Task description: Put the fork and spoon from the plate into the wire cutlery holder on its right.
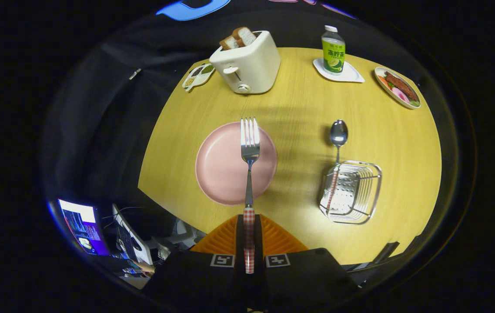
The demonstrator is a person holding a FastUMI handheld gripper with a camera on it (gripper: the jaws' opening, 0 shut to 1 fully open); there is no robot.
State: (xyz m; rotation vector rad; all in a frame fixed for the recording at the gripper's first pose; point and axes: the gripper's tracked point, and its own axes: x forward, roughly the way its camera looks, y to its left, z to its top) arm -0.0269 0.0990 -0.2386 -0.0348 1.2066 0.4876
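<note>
My gripper [249,230] is shut on the checked handle of a fork [249,148], lifted high above the table. The fork's tines point ahead, over the pink plate [221,169], which lies below with nothing on it. To the plate's right stands the wire cutlery holder [354,191]. A spoon [338,134] rests in it, its checked handle down inside the left side and its bowl sticking out beyond the far rim.
The round wooden table [299,108] carries a white toaster [247,63] with bread, a small sauce dish [197,76], a bottle [333,52] on a white coaster, and a plate of food [397,87]. Monitors [84,226] stand off the table's near-left edge.
</note>
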